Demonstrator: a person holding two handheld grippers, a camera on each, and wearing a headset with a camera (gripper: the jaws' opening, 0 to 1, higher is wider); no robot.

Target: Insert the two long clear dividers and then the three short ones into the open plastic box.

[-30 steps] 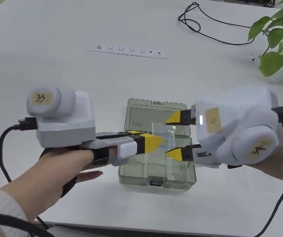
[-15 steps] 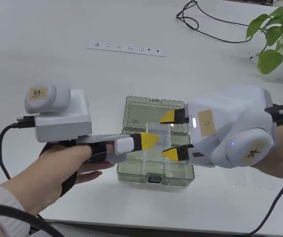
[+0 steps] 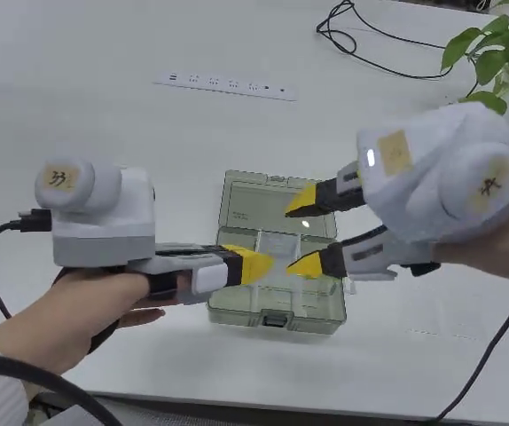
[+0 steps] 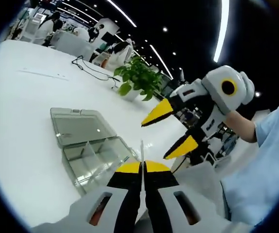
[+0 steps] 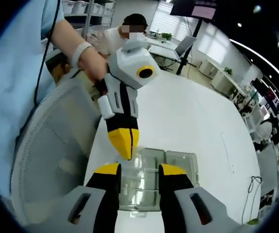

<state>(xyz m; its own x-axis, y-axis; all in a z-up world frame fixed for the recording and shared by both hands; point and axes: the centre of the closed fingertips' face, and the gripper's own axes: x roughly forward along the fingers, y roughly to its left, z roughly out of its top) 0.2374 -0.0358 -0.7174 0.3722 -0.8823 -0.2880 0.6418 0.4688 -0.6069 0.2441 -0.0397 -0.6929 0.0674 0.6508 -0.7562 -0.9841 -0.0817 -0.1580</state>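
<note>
Right now the left gripper (image 4: 141, 166) is pinched shut on a clear divider (image 4: 141, 148), held edge-on so the free end can drop into a slot. It reaches in from 9 o'clock over the open plastic box (image 3: 237, 312). The right gripper (image 3: 306, 233) hangs at 3 o'clock, jaws wide and empty, probably placed to steady or guide the piece. The lid (image 3: 254, 200) lies flat at 12 o'clock, clear of the work. Can't tell whether it's a long or short piece.

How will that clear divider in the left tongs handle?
Probably stiff: the clear divider stands straight from the shut left tongs. Likely light and slippery, being thin, smooth-looking plastic; it could twist in the grip if nudged.
</note>
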